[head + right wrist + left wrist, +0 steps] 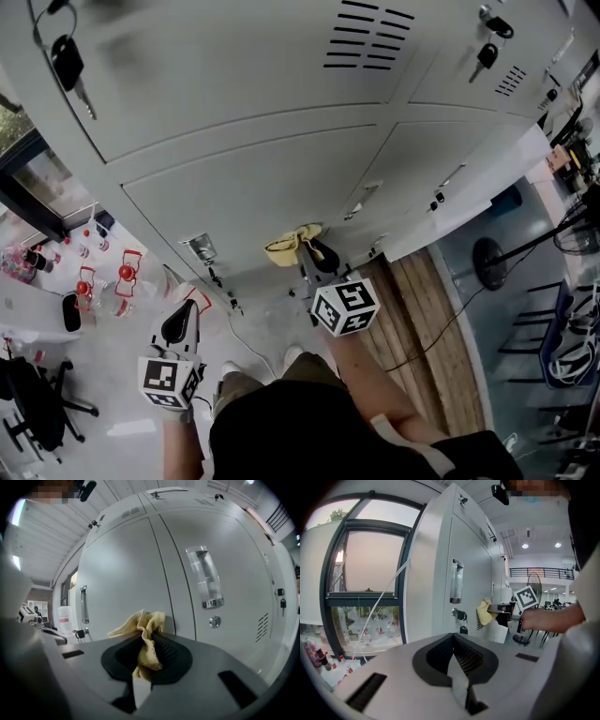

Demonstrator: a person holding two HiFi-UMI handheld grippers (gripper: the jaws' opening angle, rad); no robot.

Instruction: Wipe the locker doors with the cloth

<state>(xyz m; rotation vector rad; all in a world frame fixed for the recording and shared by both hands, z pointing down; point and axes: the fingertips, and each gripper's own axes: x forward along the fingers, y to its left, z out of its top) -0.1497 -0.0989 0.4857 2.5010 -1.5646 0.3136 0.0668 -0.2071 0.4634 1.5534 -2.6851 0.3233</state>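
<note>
Right gripper view — cloth [146,637]: yellow, bunched, its top right up at a vertical seam.
Right gripper [150,641]: jaws clamped on the cloth, folds spilling out above.
Locker doors [122,578]: grey, two meeting at that seam, a clear handle [206,578] just right of it.
Left gripper [453,654]: jaws together, nothing between — held low, apart from the lockers.
</note>
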